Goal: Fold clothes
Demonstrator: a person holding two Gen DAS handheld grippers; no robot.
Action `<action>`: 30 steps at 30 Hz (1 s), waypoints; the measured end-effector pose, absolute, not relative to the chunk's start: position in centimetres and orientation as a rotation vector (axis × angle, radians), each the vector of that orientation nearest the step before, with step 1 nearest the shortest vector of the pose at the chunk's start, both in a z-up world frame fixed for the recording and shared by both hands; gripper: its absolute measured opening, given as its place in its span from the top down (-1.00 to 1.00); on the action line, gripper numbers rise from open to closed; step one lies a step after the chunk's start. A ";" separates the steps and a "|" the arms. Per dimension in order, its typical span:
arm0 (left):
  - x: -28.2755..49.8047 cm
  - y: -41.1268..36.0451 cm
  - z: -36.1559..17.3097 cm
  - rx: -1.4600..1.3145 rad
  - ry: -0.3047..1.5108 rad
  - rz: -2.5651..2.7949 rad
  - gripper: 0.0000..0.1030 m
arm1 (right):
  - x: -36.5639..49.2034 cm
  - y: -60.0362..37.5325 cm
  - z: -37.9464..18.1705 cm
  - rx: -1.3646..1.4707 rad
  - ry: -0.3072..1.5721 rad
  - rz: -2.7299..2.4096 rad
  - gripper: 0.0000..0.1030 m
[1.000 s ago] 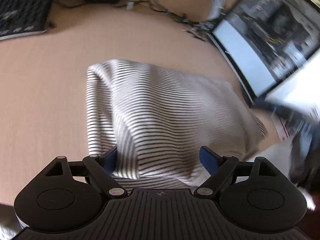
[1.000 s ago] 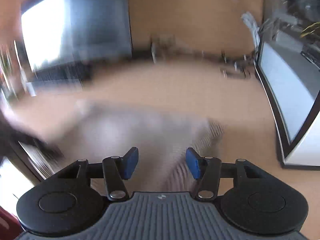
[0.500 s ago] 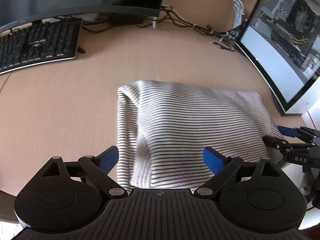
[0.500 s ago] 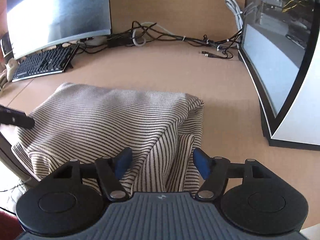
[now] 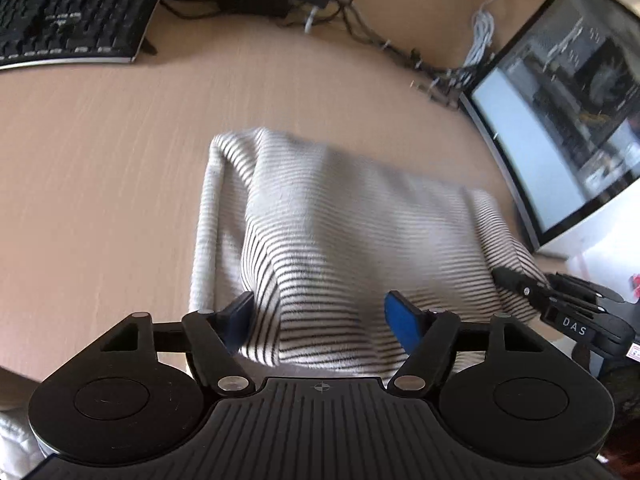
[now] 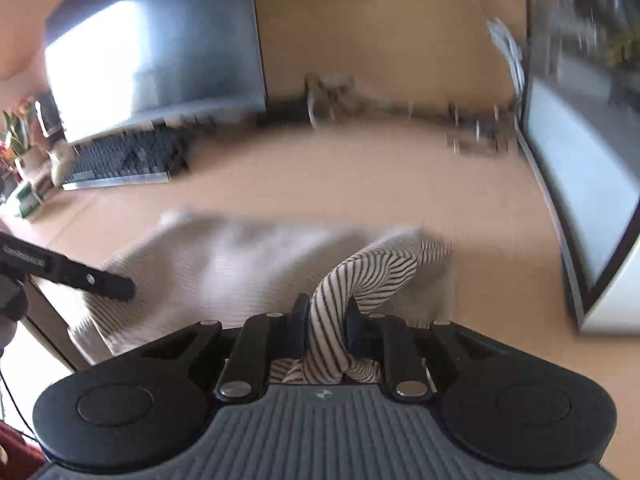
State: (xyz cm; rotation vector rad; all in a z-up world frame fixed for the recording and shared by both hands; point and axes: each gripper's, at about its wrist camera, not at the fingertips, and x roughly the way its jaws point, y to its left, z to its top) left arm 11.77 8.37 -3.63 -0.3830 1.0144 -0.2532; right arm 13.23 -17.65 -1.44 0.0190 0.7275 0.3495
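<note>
A white garment with thin black stripes point(image 5: 352, 232) lies folded on the tan desk point(image 5: 100, 168). My left gripper point(image 5: 320, 318) straddles its near edge. The blue pads point(image 5: 400, 320) are closing with a bulge of cloth between them, and I see no firm pinch. My right gripper point(image 6: 326, 328) is closing tight on a bunched fold of the same garment point(image 6: 372, 272), raised a little off the desk. In the left wrist view the right gripper point(image 5: 510, 278) bites the garment's right edge. One left finger point(image 6: 92, 280) shows in the right wrist view. Both views are blurred.
A black keyboard point(image 5: 68, 20) lies at the back left under a dark monitor point(image 6: 152, 52). A second monitor point(image 5: 560, 120) stands on the right, close to the garment. Cables point(image 5: 400, 52) trail along the desk's back edge. Small items point(image 6: 28, 168) sit at the far left.
My right jaws went from wide apart to pinched on a fold of the garment and lifted it slightly. My left jaws narrowed around the near edge.
</note>
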 end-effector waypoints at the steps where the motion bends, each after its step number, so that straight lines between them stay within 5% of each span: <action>1: 11.9 8.5 -3.3 -0.385 1.002 -0.251 -0.45 | 13.4 -17.9 -0.9 0.017 0.714 0.352 0.68; 6: 12.0 8.5 -2.8 -0.301 0.977 -0.173 -0.45 | 13.3 -20.4 -4.8 0.071 0.851 0.289 0.61; 17: 10.7 6.1 -2.7 -0.332 1.040 -0.448 -0.70 | 12.1 -20.5 -5.2 0.088 0.806 0.247 0.42; 19: 10.9 6.2 -2.5 -0.331 1.044 -0.441 -0.67 | 12.4 -20.5 -4.6 0.091 0.804 0.232 0.15; 20: 11.0 6.4 -1.9 -0.331 1.030 -0.438 -0.67 | 12.5 -20.5 -4.4 0.086 0.800 0.221 -0.26; 21: 11.1 6.6 -1.4 -0.332 1.017 -0.435 -0.67 | 12.5 -20.4 -4.0 0.065 0.786 0.203 -0.43; 25: 11.5 7.6 1.4 -0.373 0.944 -0.527 -0.88 | 13.0 -20.0 -2.1 0.047 0.736 0.177 -0.54; 27: 12.1 7.7 0.8 -0.402 0.988 -0.619 -0.90 | 13.5 -19.7 -1.1 0.055 0.713 0.164 -0.97; 30: 12.7 7.9 -2.3 -0.425 1.126 -0.629 -0.90 | 14.5 -19.0 0.2 0.079 0.694 0.149 -1.00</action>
